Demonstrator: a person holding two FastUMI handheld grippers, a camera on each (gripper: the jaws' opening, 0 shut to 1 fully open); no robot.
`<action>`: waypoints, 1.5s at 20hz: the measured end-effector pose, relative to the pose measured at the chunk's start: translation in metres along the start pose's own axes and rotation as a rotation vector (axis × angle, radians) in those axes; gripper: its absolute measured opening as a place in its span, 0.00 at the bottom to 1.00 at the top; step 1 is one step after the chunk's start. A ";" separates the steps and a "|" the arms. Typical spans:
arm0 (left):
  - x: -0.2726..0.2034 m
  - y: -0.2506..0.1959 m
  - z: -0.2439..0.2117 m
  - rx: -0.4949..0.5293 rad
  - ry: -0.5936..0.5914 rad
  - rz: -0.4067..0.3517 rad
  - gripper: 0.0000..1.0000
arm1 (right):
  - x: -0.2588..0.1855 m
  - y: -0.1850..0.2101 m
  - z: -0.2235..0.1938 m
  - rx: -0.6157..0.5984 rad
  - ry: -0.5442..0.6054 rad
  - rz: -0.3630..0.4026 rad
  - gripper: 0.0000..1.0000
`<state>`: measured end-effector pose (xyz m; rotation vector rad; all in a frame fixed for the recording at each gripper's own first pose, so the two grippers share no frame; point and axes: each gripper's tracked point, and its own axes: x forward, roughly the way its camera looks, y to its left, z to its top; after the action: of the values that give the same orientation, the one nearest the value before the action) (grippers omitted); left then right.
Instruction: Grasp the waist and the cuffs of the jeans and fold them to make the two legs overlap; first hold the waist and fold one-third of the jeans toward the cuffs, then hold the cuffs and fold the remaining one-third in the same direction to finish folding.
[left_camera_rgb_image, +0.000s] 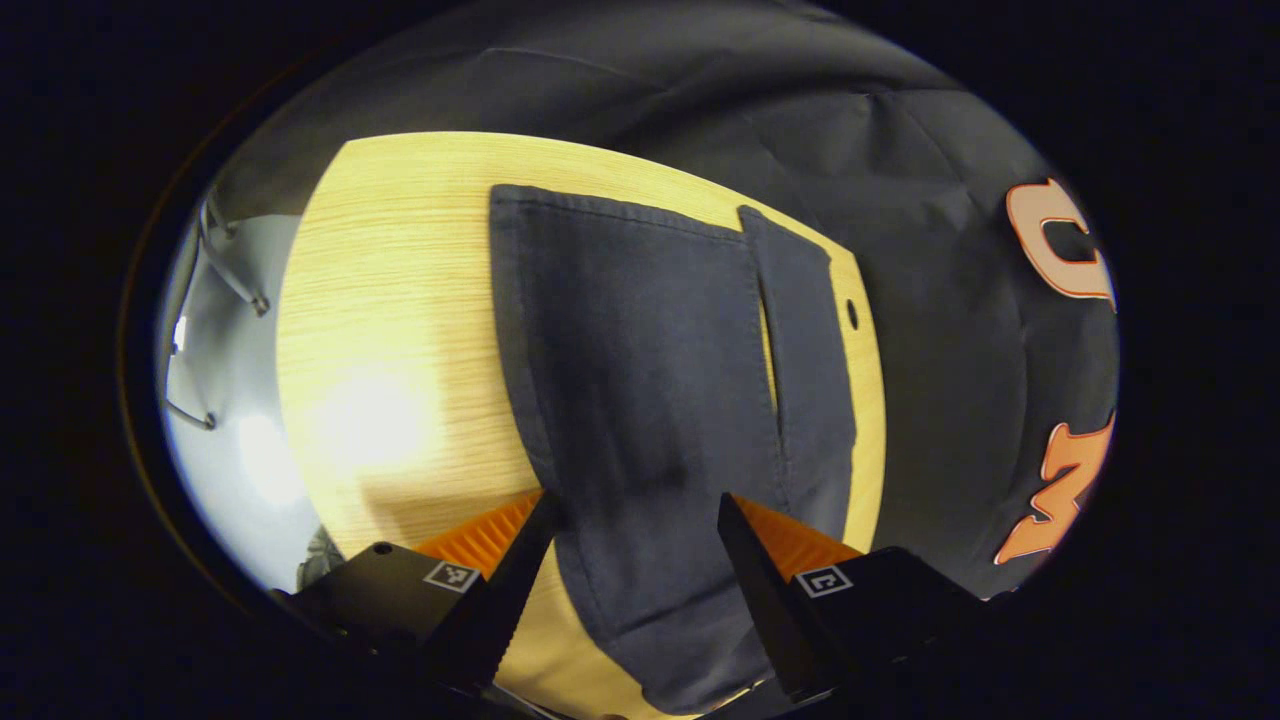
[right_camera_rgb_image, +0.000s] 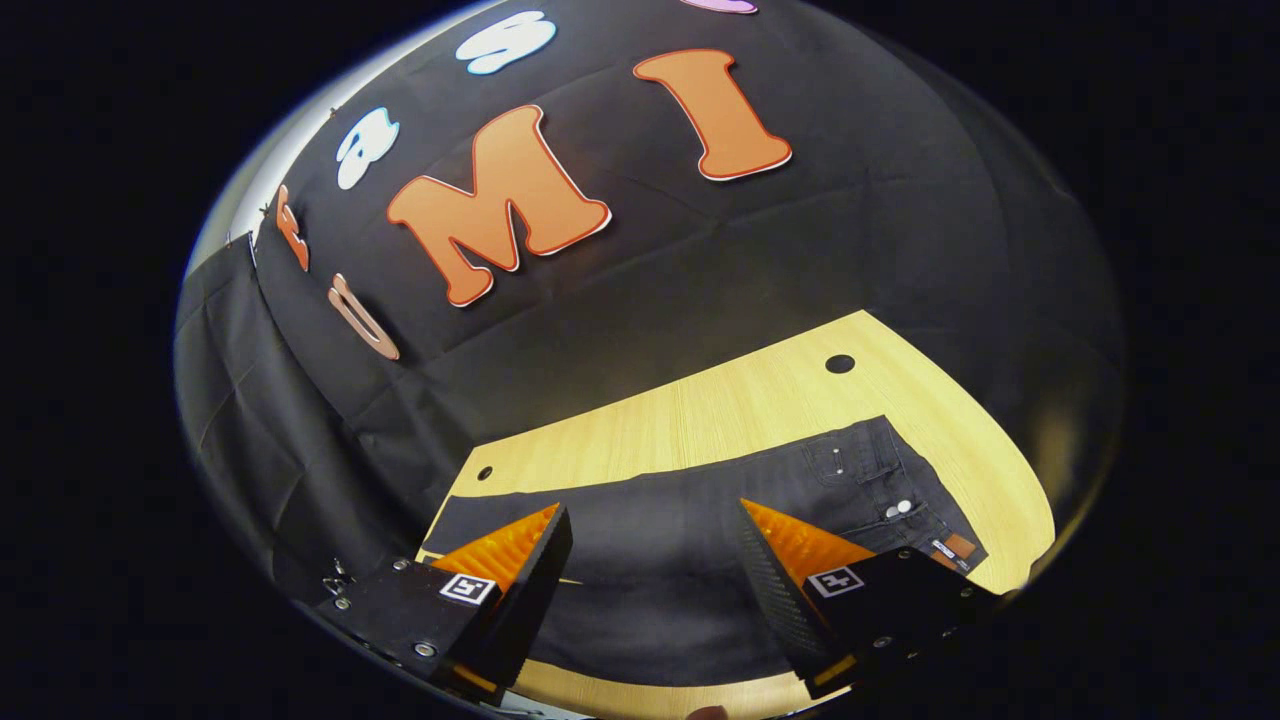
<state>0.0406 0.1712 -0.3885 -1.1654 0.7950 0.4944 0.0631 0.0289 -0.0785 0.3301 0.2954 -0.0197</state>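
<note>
Pale wood surface (left_camera_rgb_image: 400, 300) carries the dark jeans (left_camera_rgb_image: 640, 380) lying flat, legs side by side. My left tool (left_camera_rgb_image: 635, 520) and right tool (right_camera_rgb_image: 650, 530) hover wide apart, holding nothing. Denim looks soft, fairly heavy; I'd pinch the stiffer waistband (right_camera_rgb_image: 900, 500) and cuffs (left_camera_rgb_image: 620, 215).

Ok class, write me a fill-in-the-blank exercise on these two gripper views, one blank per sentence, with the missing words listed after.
1. The jeans lie spread flat on a wooden ____.
2. In the left gripper view, the two legs lie side by side with a narrow ____ between them.
3. The left gripper and the right gripper both have their jaws ____.
4. In the right gripper view, the metal button sits at the jeans' ____.

Missing words: table; gap; open; waist
</note>
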 end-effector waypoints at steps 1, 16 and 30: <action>0.004 -0.010 0.002 0.001 -0.004 -0.045 0.98 | -0.001 -0.001 0.000 -0.002 0.001 -0.004 0.98; 0.034 -0.022 -0.004 -0.085 0.085 -0.184 0.01 | -0.027 -0.036 -0.022 0.223 0.004 -0.048 0.97; -0.015 -0.025 -0.008 0.011 0.110 -0.133 0.01 | -0.070 -0.187 -0.173 0.771 0.185 -0.384 0.98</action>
<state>0.0467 0.1559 -0.3629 -1.2344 0.8075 0.3180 -0.0655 -0.0943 -0.2742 1.0395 0.5283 -0.4926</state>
